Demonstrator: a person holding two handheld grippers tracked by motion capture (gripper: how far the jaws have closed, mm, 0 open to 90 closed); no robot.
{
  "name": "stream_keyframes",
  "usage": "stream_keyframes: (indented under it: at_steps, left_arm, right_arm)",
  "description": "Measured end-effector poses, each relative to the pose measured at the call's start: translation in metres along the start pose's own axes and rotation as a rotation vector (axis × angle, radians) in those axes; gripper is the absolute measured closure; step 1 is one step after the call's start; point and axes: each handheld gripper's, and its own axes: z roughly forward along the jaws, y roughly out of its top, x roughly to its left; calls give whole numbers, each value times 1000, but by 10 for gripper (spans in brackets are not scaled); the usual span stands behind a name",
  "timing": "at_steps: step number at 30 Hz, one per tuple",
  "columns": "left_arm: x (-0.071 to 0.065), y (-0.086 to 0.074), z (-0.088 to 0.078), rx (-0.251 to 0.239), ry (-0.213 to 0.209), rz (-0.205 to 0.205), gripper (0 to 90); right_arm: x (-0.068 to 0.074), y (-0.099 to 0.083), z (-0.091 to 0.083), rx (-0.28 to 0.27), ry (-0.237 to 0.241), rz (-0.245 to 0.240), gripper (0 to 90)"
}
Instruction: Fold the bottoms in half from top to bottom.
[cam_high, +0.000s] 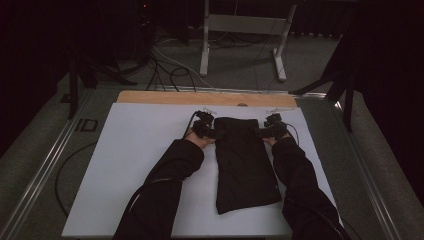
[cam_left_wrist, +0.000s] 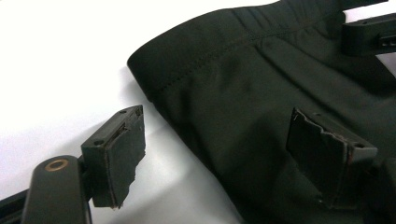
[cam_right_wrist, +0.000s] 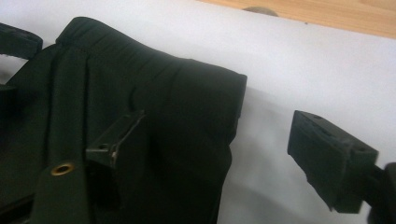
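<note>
You are working at a white worktop (cam_high: 140, 165) with a dark folded garment (cam_high: 245, 165) lying on it lengthwise, a little right of the middle, its gathered waistband end at the far side and its other end reaching toward the near edge.

Your left tongs (cam_high: 206, 131) are sitting at the garment's far left corner. In the left gripper view the jaws are standing spread: one pad (cam_left_wrist: 119, 154) is hovering over bare white worktop just beside the cloth's folded edge, and the other pad (cam_left_wrist: 327, 154) is lying over the dark fabric (cam_left_wrist: 243, 93). The cloth's edge is running between the two pads, and they are not pressing on it.

Your right tongs (cam_high: 270, 131) are sitting at the far right corner, level with the left ones. In the right gripper view the jaws are likewise standing apart: one is over the fabric (cam_right_wrist: 154, 107), the other pad (cam_right_wrist: 327, 154) is over the white surface just beside the edge. The corner of the waistband is lying between them, ungripped.

Both of your sleeves are coming in from the near edge, one along each long side of the garment. A strip of bare wood (cam_high: 200, 97) is showing at the far edge of the worktop.
</note>
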Motion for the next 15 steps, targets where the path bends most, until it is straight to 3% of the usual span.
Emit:
stream_keyframes:
  at_steps: [15]
  left_arm:
    - [-1,-2,4,18,-21,-20,491]
  right_arm:
    - [7,-2,14,51,-20,-14,349]
